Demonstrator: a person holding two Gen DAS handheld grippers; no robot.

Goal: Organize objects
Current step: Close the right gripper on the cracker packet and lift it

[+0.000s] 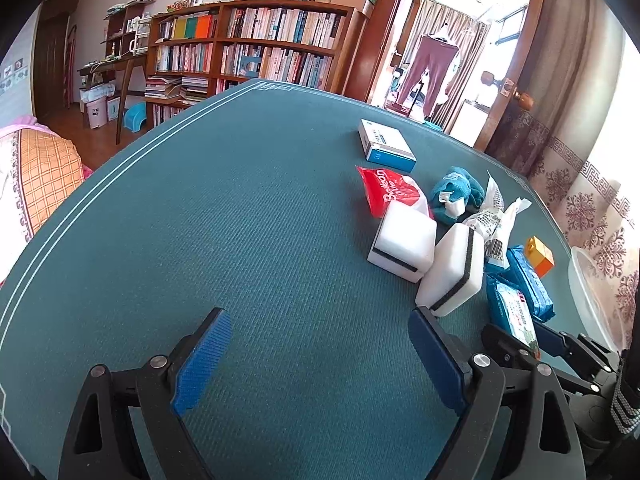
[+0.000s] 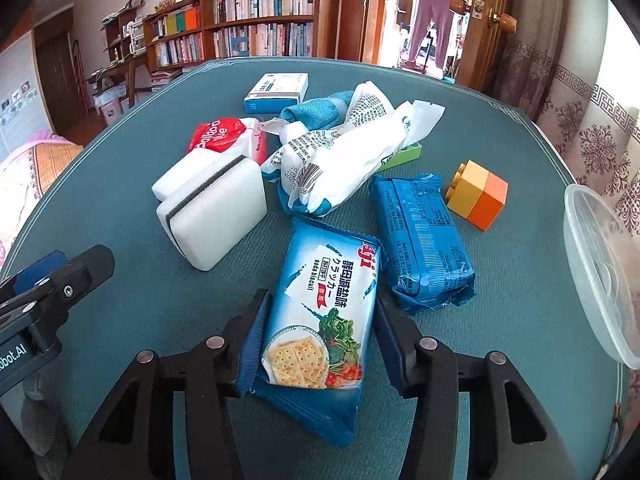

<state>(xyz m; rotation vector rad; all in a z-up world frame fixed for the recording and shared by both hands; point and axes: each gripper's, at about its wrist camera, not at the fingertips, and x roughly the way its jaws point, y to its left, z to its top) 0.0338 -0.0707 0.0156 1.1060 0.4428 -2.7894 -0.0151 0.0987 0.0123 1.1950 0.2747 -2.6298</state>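
Observation:
A blue soda-cracker packet [image 2: 320, 312] lies on the green table mat [image 1: 240, 200], and my right gripper [image 2: 320, 300] is shut on its near half, a blue pad pressing each long side. A second blue packet [image 2: 424, 240] lies just right of it. Left of them lean two white sponges [image 2: 216, 204] with dark stripes. My left gripper [image 1: 320, 320] stands open over bare mat, with nothing between its fingers. In the left wrist view the sponges [image 1: 452, 272] sit just beyond its right fingertip.
Behind the packets are a crumpled white plastic bag [image 2: 340, 156], a teal cloth [image 2: 316, 114], a red balloon packet [image 2: 224, 136], a blue-white box [image 2: 276, 92] and a green block [image 2: 404, 156]. A yellow-orange block [image 2: 478, 194] and a clear plastic container [image 2: 600, 272] stand at the right.

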